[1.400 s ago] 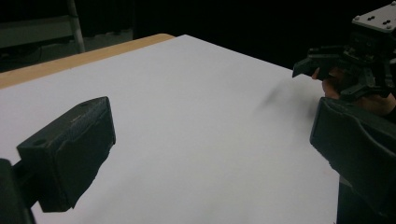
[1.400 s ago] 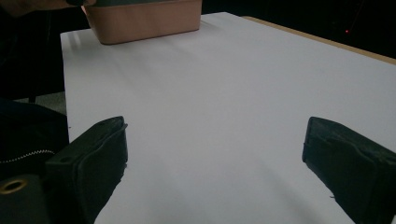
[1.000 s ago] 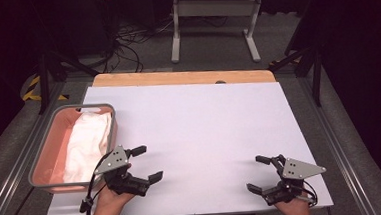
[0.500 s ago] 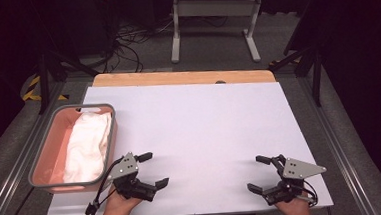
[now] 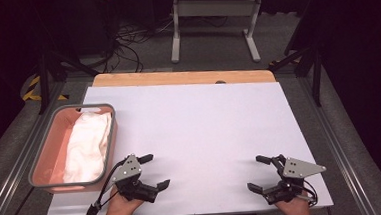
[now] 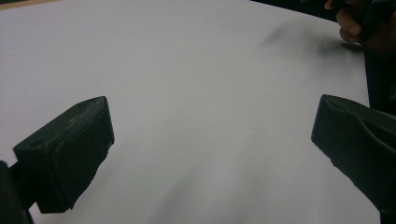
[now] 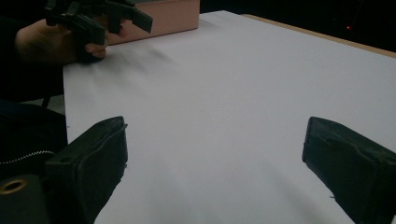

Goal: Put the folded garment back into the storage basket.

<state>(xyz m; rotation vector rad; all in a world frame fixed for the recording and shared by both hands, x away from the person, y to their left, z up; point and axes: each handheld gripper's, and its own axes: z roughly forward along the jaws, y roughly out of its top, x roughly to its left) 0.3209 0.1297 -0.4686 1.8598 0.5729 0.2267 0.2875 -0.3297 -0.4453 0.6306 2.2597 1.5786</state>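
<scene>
Both hand-held grippers, left [image 5: 155, 171] and right [image 5: 258, 173], spread wide near table [image 5: 199, 117] front edge.

The left gripper [image 6: 210, 154] hangs over the bare white desk [image 6: 187, 70] with its two black jaws spread wide, nothing between them. At the far upper right corner, the person's other hand [image 6: 350, 25] rests at the desk's edge.

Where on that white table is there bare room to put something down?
The white table is bare from the pink basket to its right edge, including between the left claw and right claw. The basket holds a white cloth.
</scene>
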